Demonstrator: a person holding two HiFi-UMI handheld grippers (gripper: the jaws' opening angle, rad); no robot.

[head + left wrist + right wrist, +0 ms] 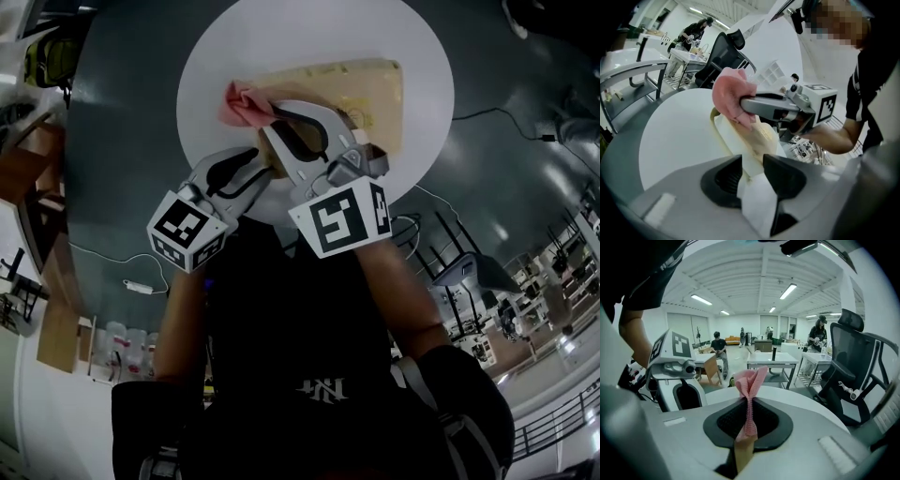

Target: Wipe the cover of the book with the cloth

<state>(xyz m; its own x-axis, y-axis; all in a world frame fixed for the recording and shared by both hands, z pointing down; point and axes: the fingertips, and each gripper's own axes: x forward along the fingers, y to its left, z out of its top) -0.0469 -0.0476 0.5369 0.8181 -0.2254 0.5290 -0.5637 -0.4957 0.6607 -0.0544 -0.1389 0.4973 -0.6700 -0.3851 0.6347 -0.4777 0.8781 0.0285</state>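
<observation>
The right gripper (749, 411) is clamped on the pink cloth (242, 103), which sits at the far-left corner of the book (370, 94) on the round white surface (225, 42). The book's long axis runs left to right, so the remaining cover lies to the cloth's right (the probable stroke direction). The left gripper (752, 164) stands open, straddling the book's near-left corner.

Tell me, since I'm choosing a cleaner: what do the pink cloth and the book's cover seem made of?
Pink cloth: soft matte textile, probably microfibre or knit; a fine ribbed weave shows and it bunches into folds. Book cover: tan, likely coated card or paper; faint sheen, uncertain.
</observation>
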